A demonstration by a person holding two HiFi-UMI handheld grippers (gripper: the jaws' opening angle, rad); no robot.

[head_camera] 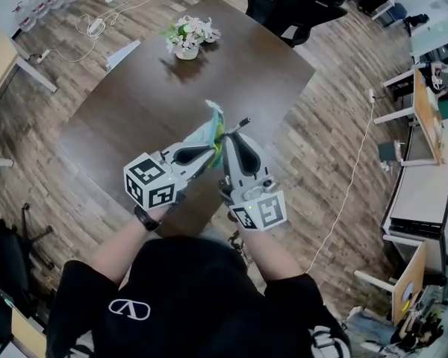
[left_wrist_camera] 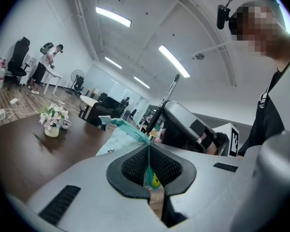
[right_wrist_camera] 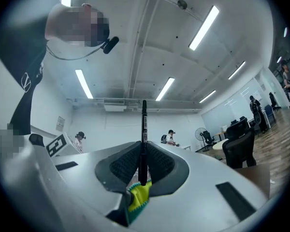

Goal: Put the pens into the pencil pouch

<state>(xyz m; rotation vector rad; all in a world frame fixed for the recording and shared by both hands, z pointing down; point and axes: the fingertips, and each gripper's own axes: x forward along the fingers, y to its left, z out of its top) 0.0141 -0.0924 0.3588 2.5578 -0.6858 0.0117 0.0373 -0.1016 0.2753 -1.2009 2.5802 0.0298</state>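
You held a pen [right_wrist_camera: 144, 129] and the pouch [left_wrist_camera: 117, 135].
Your left gripper [left_wrist_camera: 149, 166] pinched the pouch edge; your right gripper [right_wrist_camera: 143, 167] squeezed the black pen.

Flower pot [head_camera: 187, 37] upper centre on table [head_camera: 127, 118], pouch [head_camera: 213, 123] mid-frame between left gripper [head_camera: 207, 152] and right gripper [head_camera: 234, 139] (1 pen [head_camera: 242, 123] in it)

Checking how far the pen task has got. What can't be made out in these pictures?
1. Pencil pouch contents: head view, too small and bunched up; left gripper view shows only its pinched edge.
2. Pen print: right gripper view, too small to read.
3. Table near edge, any further pens: head view, hidden under the person's arms.
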